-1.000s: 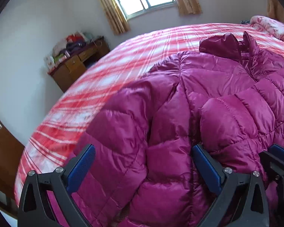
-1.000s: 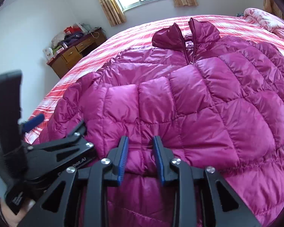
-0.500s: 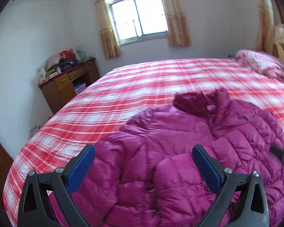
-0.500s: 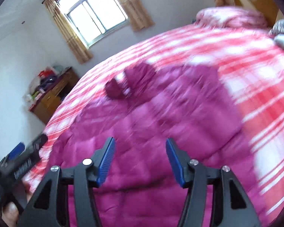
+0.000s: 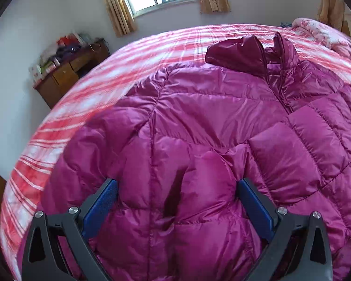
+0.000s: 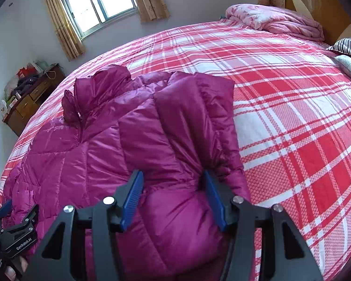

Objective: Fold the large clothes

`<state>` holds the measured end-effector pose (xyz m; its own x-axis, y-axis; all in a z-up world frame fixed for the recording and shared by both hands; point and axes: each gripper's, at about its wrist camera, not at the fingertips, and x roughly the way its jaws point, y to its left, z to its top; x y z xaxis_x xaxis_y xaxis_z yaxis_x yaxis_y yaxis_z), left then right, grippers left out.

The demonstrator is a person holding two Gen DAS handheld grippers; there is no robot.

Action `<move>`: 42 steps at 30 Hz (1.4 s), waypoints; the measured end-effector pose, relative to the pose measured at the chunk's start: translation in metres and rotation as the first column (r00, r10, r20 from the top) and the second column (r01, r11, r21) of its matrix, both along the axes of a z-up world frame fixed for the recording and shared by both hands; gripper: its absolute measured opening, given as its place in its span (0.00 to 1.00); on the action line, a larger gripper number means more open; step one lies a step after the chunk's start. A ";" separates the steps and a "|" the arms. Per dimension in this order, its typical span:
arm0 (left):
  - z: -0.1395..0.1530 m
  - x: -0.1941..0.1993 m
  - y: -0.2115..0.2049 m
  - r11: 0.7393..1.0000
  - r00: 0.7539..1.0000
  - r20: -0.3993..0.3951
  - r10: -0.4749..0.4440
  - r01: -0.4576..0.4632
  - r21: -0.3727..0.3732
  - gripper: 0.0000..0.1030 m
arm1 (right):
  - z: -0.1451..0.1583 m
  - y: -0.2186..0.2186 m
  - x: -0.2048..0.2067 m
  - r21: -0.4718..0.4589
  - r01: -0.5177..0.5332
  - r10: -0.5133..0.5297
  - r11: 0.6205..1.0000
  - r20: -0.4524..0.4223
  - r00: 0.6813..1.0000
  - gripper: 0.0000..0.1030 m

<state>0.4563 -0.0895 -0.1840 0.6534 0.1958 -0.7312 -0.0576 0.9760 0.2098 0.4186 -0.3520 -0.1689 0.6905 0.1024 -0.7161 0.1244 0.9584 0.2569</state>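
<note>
The puffy magenta jacket (image 6: pixel 110 154) covers the near left part of the bed (image 6: pixel 292 121), bulging up between the blue pads of both claws. To its right, the plaid bedspread lies bare and flat, open for passage. A rumpled pink quilt (image 6: pixel 276 21) and striped pillow (image 6: pixel 348 46) block the headboard end. A cluttered wooden dresser (image 5: pixel 67 70) stands against the far wall.

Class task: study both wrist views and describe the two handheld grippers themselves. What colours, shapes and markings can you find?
Both the left gripper and the right gripper have matte black angular frames with triangular cut-outs and round silver bolts. Each carries two flat fingers faced with ribbed blue pads. Seen from the right wrist, the left gripper's body bears white lettering. No cables or sleeves show.
</note>
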 end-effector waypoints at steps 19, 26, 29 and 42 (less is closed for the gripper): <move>-0.005 -0.003 0.004 0.998 1.000 0.005 0.012 -0.012 -0.055 0.99 | 0.002 0.027 0.012 -0.218 -0.056 0.036 0.974 -0.094 0.995 0.60; -0.005 -0.004 0.004 0.998 1.000 0.008 0.011 -0.011 -0.056 0.99 | 0.025 0.041 -0.018 -0.229 -0.036 0.027 0.973 -0.042 0.999 0.60; -0.005 -0.004 0.005 0.998 1.000 0.008 0.011 -0.011 -0.057 0.99 | 0.031 0.062 -0.035 -0.225 -0.074 0.076 0.972 0.001 0.997 0.70; -0.005 -0.004 0.006 0.998 1.000 0.006 0.011 -0.011 -0.069 0.99 | -0.005 0.088 -0.026 -0.198 -0.153 0.146 0.968 -0.050 0.988 0.78</move>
<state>0.4521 -0.0834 -0.1891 0.6562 0.1517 -0.7391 -0.0693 0.9876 0.1412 0.3930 -0.2641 -0.1743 0.6526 0.0543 -0.7557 -0.0191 0.9983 0.0552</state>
